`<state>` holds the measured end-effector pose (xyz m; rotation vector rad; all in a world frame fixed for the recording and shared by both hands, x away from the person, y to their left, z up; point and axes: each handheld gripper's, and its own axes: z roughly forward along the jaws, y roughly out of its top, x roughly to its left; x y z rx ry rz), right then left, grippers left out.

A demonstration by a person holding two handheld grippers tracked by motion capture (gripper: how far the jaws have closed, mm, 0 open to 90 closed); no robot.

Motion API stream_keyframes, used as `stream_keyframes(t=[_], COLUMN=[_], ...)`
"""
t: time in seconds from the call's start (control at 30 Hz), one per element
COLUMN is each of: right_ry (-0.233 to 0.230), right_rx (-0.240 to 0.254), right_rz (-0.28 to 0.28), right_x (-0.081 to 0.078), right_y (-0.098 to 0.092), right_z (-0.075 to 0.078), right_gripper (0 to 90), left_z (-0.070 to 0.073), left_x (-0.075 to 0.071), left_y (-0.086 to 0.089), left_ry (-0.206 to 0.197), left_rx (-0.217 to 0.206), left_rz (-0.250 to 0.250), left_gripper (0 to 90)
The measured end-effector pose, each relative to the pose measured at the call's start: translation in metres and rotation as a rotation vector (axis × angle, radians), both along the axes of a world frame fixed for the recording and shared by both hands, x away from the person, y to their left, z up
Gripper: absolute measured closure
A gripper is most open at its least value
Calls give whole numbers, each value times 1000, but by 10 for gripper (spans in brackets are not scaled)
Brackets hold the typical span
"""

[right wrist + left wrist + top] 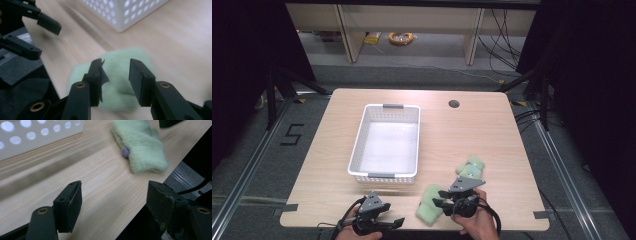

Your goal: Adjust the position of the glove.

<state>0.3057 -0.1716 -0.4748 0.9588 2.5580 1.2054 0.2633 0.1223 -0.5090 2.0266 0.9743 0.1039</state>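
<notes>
Right gripper (443,197), near the counter's (472,130) front edge: jaws parted by a moderate gap, nothing pinched. Seen along those jaws in the right gripper view, right gripper (116,75) poised just above a folded green sock (120,77), the pale green cloth showing in the gap and to both sides of it. Pads not pressing on the cloth as far as can be told (view a little blurred). From above, the same green sock (429,205) lying flat at the front edge of the counter, just left of the right gripper's jaws.

Left gripper (388,214), at the front left of the counter: jaws spread wide, empty. In the left gripper view, left gripper (113,202) with bare wood and the counter's edge between its jaws, touching nothing. Green sock (141,146) ahead and a little to the right of them, well clear of both pads, with a small purple dot on its near side.

Second green sock (471,169) lying behind the right gripper, farther in on the counter, apart from the first.

White basket (384,175), perforated walls, standing mid-counter, beyond the left gripper and left of both socks; its corner (125,15) showing past the right gripper's jaws.
</notes>
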Motion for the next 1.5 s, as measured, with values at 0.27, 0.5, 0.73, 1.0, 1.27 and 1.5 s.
stream_keyframes(t=[0.27, 0.5, 0.73, 1.0, 1.27, 1.5], right_ry=[-14, 13, 83, 126, 146, 121], right_rx=[-34, -38, -46, -46, 60, 59], right_rz=[25, 35, 53, 80, -11, -148], right_x=[24, 33, 37, 37, 16, -1], right_y=[-17, -16, -8, -10, -19, -33], right_z=[-4, -9, -17, -21, -5, -12], right_gripper=[643, 633, 643, 825, 847, 844], left_z=[-4, -3, -5, -1, 3, 6], left_x=[2, 9, 14, 22, 29, 31], left_y=[-28, -42, -55, -57, -55, -54], left_ry=[-73, -125, -140, -155, -172, -164], left_rx=[28, 110, 151, 203, 172, 149], left_rz=[-70, -150, -213, -217, -190, -175], left_gripper=[384, 444, 565, 807, 893, 791])
